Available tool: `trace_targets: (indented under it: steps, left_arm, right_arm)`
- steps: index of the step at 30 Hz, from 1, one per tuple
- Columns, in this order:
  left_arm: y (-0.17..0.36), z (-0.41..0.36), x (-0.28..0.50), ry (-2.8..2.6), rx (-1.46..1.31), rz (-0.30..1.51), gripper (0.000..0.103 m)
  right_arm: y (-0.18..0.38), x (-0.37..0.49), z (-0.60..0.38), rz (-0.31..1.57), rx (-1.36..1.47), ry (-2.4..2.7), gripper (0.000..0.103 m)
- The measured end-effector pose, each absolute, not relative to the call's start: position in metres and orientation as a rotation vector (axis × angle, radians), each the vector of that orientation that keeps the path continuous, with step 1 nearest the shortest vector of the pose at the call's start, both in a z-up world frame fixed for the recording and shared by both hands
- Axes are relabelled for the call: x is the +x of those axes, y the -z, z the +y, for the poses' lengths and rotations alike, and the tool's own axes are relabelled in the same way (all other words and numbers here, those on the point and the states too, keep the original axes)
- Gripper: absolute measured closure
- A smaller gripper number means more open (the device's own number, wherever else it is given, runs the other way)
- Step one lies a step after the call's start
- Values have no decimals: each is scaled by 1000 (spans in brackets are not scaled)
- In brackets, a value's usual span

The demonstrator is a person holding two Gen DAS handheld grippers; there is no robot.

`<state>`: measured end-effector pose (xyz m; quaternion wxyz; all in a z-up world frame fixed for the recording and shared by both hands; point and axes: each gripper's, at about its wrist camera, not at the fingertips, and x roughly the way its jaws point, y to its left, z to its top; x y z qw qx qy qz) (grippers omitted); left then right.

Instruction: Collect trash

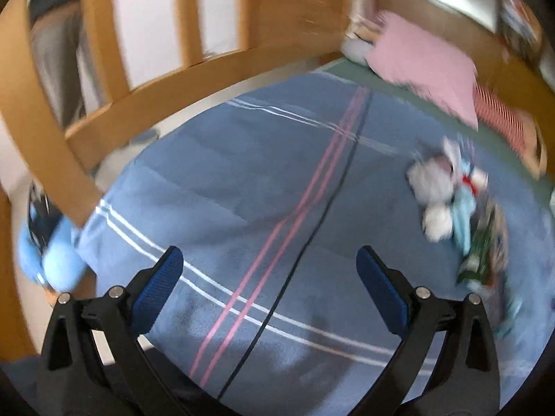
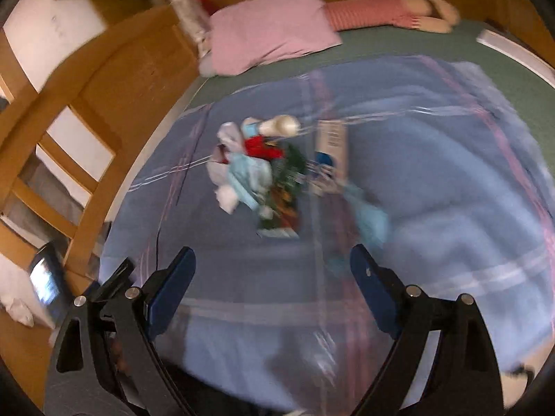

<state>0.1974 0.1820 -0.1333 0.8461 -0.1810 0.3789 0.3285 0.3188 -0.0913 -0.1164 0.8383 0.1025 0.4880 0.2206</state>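
A blurred pile of trash (image 2: 258, 170) lies on the blue striped blanket (image 2: 433, 187) of a bed: crumpled white and pale blue paper, a red scrap, a green wrapper and a small white-and-blue box (image 2: 331, 145). My right gripper (image 2: 272, 265) hangs open over the blanket, short of the pile, nothing between its blue pads. In the left wrist view the same pile of trash (image 1: 458, 208) sits at the right. My left gripper (image 1: 269, 265) stands open above bare blanket (image 1: 242, 173), well left of the pile and empty.
A pink pillow (image 2: 270, 36) and a striped soft toy (image 2: 392, 12) lie at the head of the bed. A wooden bed frame with slats (image 1: 145, 86) runs along the left side. Something pale blue (image 1: 52, 260) sits beyond the rail at lower left.
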Motion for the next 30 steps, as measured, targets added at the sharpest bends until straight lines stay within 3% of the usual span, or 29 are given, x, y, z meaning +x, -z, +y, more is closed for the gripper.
trace_targets:
  steps: [5, 10, 12, 14, 17, 20, 22, 23, 25, 27, 30]
  left_arm:
    - [145, 212, 187, -719, -608, 794, 3]
    - [144, 218, 185, -735, -610, 764, 3]
    - [144, 222, 186, -764, -590, 758, 3]
    - [147, 230, 182, -787, -623, 760, 3]
    - [153, 240, 175, -790, -725, 758, 3]
    - [155, 243, 168, -788, -768, 748, 3]
    - [157, 241, 168, -782, -761, 760, 3]
    - [158, 241, 169, -781, -748, 773, 3]
    - [160, 241, 169, -787, -728, 793, 3]
    - [161, 241, 167, -797, -731, 791, 3]
    - [163, 243, 164, -805, -756, 782, 3]
  right_arm:
    - [141, 403, -28, 1057, 226, -433, 14]
    - [190, 455, 15, 1103, 209, -332, 18]
    - [204, 455, 29, 1146, 173, -374, 49]
    - [210, 439, 38, 1186, 192, -492, 67]
    - [203, 403, 46, 1229, 191, -648, 76]
    - [189, 362, 53, 1223, 121, -768, 76]
    - [180, 338, 56, 1188, 7, -753, 69]
    - [178, 333, 54, 1175, -11, -746, 59]
    - [173, 322, 49, 1146, -44, -737, 53]
    - [173, 313, 41, 1135, -86, -689, 35]
    - [185, 308, 37, 1179, -113, -655, 33]
